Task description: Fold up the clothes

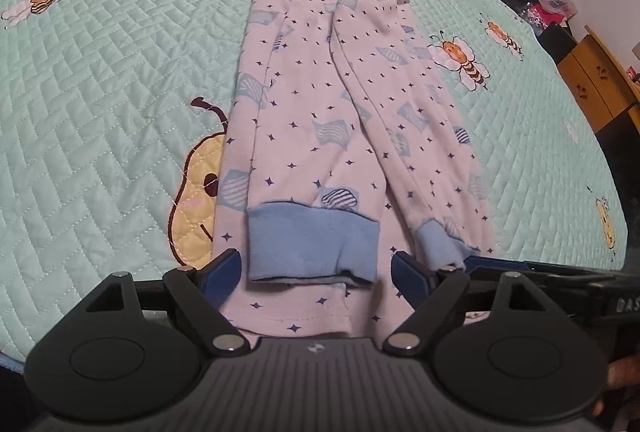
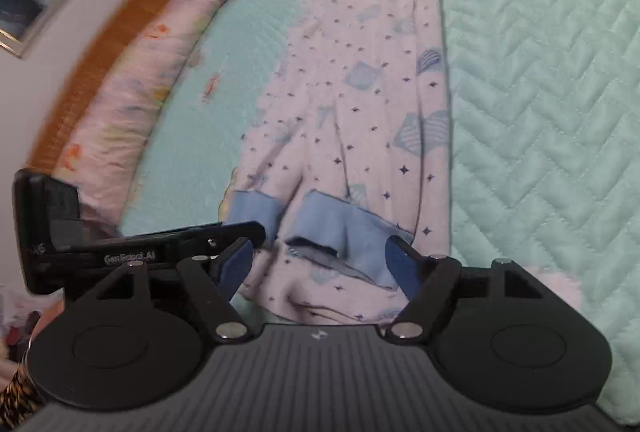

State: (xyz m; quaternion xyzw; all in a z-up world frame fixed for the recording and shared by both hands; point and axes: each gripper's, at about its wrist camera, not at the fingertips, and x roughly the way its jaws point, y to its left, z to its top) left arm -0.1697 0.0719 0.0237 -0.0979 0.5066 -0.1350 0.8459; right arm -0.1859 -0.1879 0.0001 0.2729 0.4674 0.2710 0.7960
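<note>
A pale pink long-sleeved top (image 1: 320, 119) with dark stars, blue clouds and blue cuffs lies on the mint quilted bedspread (image 1: 100, 91), both sleeves folded in over the body. My left gripper (image 1: 318, 268) is open at the top's bottom hem, its blue pads either side of the wide blue cuff (image 1: 312, 244). A narrow blue cuff (image 1: 436, 240) lies by its right pad. In the right wrist view my right gripper (image 2: 320, 260) is open over the same end of the top (image 2: 360, 103), straddling a blue cuff (image 2: 340, 228). The left gripper's body (image 2: 120, 248) shows at its left.
The bedspread (image 2: 540, 111) has bee and pear pictures. A floral pillow and pink blanket (image 2: 160, 43) lie along the headboard by the wall. In the left wrist view, wooden cabinets (image 1: 596, 79), bags and clutter stand beyond the bed's far right edge.
</note>
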